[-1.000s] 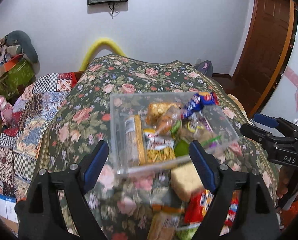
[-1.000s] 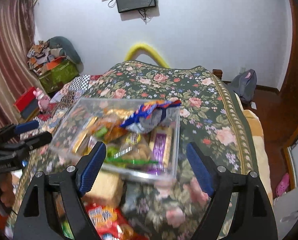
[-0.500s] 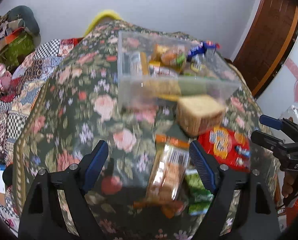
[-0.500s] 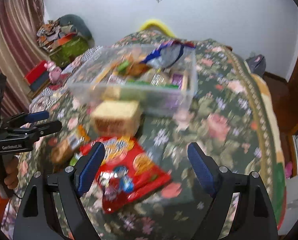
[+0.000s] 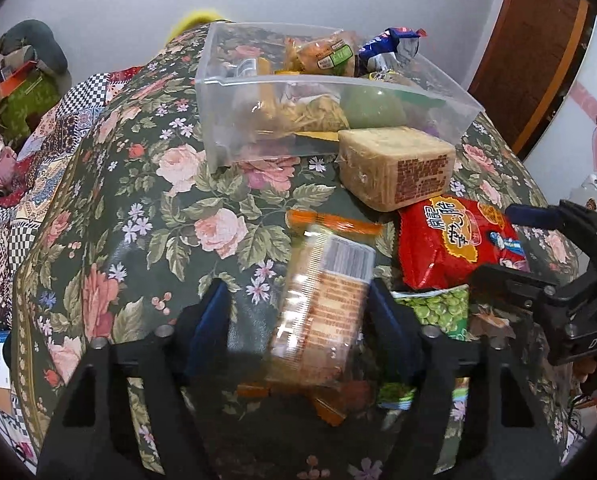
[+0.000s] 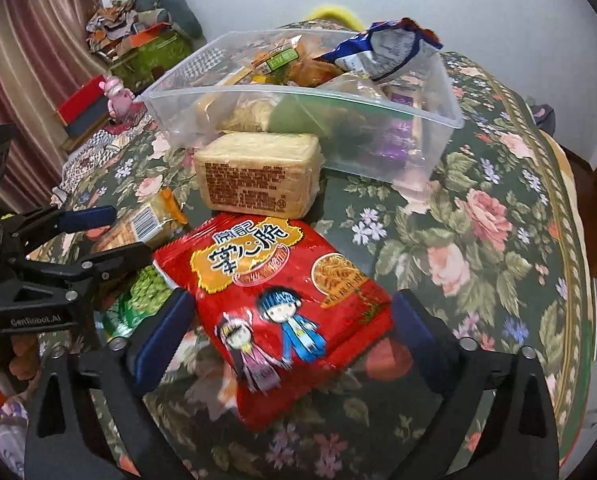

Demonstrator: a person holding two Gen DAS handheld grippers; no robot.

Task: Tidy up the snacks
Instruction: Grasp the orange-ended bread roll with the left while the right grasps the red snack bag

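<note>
Snacks lie on the floral-covered bed (image 6: 478,216), some loose near its front edge and the rest in a clear plastic bin (image 5: 438,108) farther back toward the middle. The bin holds a heap of packets, among them a blue-and-white bag (image 6: 382,50) sticking up above its rim and a purple packet (image 6: 398,136) against the right wall. A tan block-shaped pack (image 6: 258,174) rests just in front of the bin, touching its front wall, long axis running across. A red bag with cartoon figures (image 6: 286,304) lies flat, long axis running front to back, between the spread fingers of the right gripper (image 6: 294,340). A clear biscuit sleeve with orange ends (image 5: 322,304) points away toward the bin, between the parted fingers of the left gripper (image 5: 298,328); contact cannot be judged. A green pea packet (image 5: 438,312) lies between sleeve and red bag, partly under the bag.
</note>
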